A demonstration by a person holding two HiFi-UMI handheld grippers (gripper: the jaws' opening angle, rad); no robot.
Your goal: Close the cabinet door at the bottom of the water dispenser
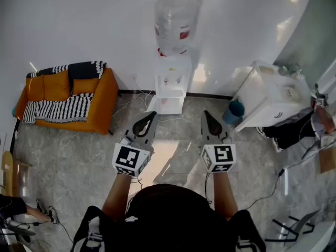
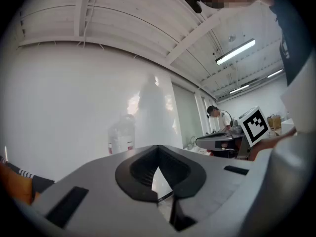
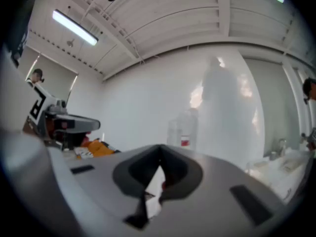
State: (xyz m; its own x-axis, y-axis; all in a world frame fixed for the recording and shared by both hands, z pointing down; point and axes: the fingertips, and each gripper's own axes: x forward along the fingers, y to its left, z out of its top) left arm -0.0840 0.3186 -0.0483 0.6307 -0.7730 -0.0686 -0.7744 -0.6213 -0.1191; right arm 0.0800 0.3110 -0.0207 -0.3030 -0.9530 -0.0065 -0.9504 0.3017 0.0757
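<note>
- The water dispenser (image 1: 171,83) stands on the floor against the white wall, straight ahead of the person and well apart from both tools.
- A clear water bottle (image 1: 176,16) with a red label sits upside down on top of it.
- The cabinet door (image 1: 169,105) is the lowest part of the dispenser's front; from the head view it is too small to tell whether it is ajar or flush.
- The left tongs (image 1: 153,114) are held level, pointing toward the dispenser's base. In the left gripper view the left tongs (image 2: 158,151) are clenched tip to tip with nothing between them.
- The right tongs (image 1: 206,113) are held level beside them, also aimed at the dispenser. In the right gripper view the right tongs (image 3: 159,151) are likewise clenched and empty.
- Each tool carries a marker cube: the left cube (image 1: 130,159) and the right cube (image 1: 219,157) sit just ahead of the person's forearms.
- An orange sofa (image 1: 100,101) stands against the wall to the left of the dispenser, with a black-and-white striped blanket (image 1: 58,109) draped over it.
- A white bench (image 1: 273,101) stands to the right of the dispenser, and a blue-green container (image 1: 234,111) sits on the floor just beside its near corner.
- Thin cables (image 1: 134,101) trail over the grey mottled floor (image 1: 68,161) between sofa and dispenser.
- Another person (image 2: 217,117) stands in the background of the left gripper view.
</note>
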